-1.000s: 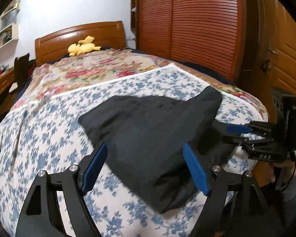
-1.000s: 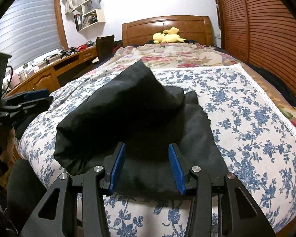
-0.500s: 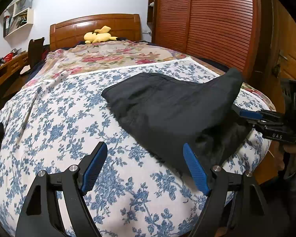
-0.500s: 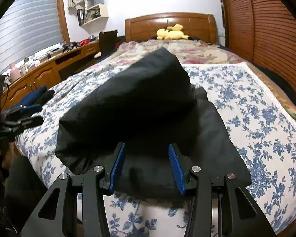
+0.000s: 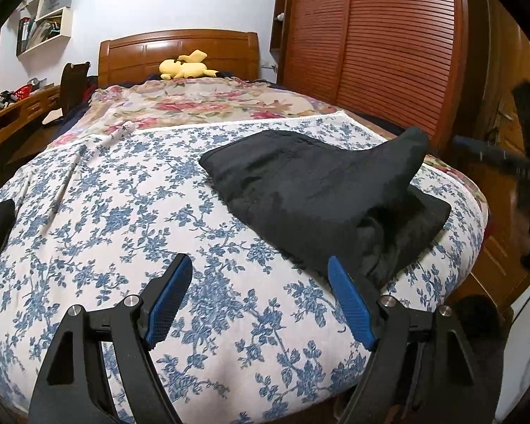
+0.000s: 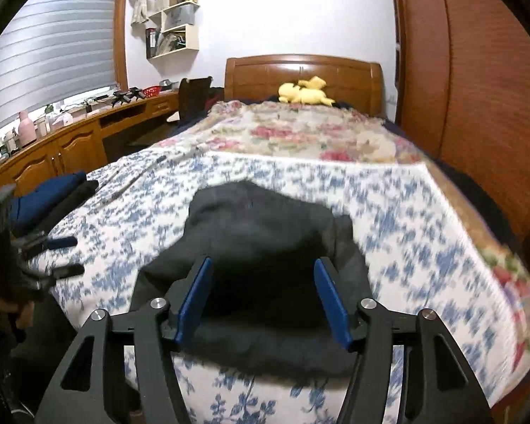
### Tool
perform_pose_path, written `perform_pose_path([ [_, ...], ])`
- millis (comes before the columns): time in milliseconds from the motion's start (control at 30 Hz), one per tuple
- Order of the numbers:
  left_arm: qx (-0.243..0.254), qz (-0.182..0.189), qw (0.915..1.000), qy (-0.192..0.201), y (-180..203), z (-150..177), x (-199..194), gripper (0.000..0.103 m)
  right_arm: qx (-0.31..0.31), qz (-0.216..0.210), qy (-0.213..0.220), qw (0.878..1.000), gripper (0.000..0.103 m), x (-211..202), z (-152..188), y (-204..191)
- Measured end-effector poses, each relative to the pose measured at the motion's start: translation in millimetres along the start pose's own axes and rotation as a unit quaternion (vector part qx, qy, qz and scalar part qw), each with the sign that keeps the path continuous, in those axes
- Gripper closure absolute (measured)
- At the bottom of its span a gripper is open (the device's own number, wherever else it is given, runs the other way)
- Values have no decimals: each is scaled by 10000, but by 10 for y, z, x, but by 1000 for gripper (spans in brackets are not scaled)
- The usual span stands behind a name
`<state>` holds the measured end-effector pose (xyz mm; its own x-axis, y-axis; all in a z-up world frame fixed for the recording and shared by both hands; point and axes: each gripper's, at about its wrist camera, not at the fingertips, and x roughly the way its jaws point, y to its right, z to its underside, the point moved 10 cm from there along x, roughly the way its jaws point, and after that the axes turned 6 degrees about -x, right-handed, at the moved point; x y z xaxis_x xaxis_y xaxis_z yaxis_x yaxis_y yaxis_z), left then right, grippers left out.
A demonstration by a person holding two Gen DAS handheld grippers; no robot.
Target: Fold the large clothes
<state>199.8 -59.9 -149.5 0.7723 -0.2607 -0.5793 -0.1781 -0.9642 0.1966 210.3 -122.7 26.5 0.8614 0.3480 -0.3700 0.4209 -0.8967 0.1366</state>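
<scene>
A black garment lies folded on the blue-flowered sheet, near the bed's right front corner. One corner of it still stands up in a peak. My left gripper is open over bare sheet, left of the garment, with nothing between its pads. My right gripper hangs just above the garment at its near edge. Its jaws are opening and the pads do not press on the cloth. It also shows as a blur at the right edge of the left wrist view.
Folded dark blue and black clothes sit at the bed's left edge. A yellow plush toy lies by the wooden headboard. A slatted wardrobe lines the right side, a wooden desk the left.
The right gripper's jaws have widened and it has lifted off the black garment, letting the raised fold go. The left gripper has slid leftward, away from the garment, over bare sheet.
</scene>
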Motion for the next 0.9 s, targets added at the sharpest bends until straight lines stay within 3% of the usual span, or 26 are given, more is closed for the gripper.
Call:
perform_pose_path([
  [200,-19,-170,9998,143,-112,8,-107,23,-308,-105,-275,9991,39,218,-364,-30],
  [433,-132,-165,9996,171,-201,67,-211,23,-441,-245,-1098,9927,39,784,-357,-3],
  [533,-158,-154,9996,162,-231,87,-231,23,-638,-2,-1568,9856,39,1024,-218,65],
  [667,-179,-138,9996,181,-256,92,-250,23,-403,-358,-2188,9743,39,1294,111,47],
  [900,-191,-115,9997,130,-256,121,-221,23,35,-693,-2397,9684,39,1476,375,108],
])
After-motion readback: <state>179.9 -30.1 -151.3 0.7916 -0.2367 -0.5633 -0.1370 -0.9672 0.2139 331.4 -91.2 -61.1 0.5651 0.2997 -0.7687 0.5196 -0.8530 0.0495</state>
